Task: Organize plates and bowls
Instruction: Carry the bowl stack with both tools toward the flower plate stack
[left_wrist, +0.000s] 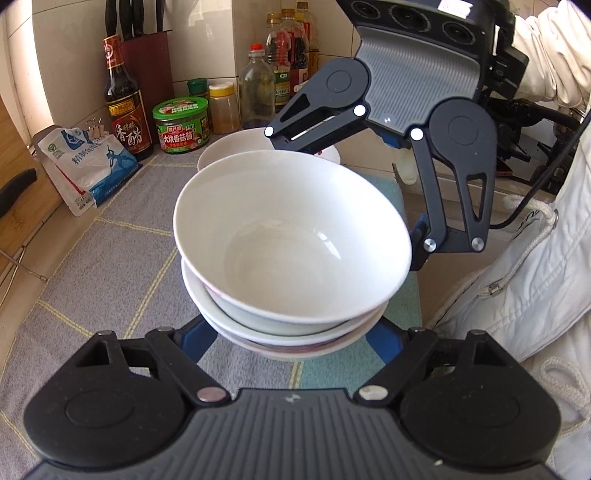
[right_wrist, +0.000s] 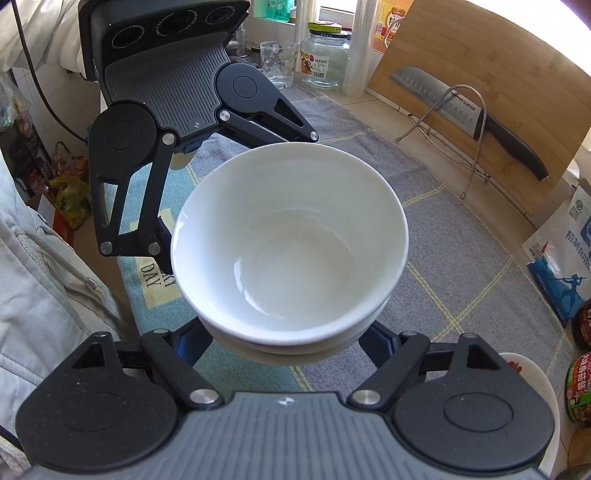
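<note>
looking down my left wrist camera, i've got a stack of white ceramic bowls dead centre, sitting between the left gripper fingers on the grey checked cloth mat. i count three rims in that stack for sure; a fourth at the bottom i can't be certain of. the left jaws are spread wide on either side of the stack's base, blue pads right beside it, though i can't tell if they're touching.

the right gripper comes in from the opposite side, and its jaws are wide apart too, one finger over the far rim, the other down beside the stack. from the right wrist view the same bowls fill the middle, pads either side of the base.

just behind the stack in the left view sits one more shallow white dish, partly hidden. crowding the back wall: a dark vinegar bottle, a green-lidded sauce jar, a yellow-capped spice jar, a clear glass bottle, and a blue-and-white salt bag leaning at the mat's edge. right view adds a bamboo cutting board on a wire rack with one black-handled knife across it, plus a glass mug and a glass jar.
</note>
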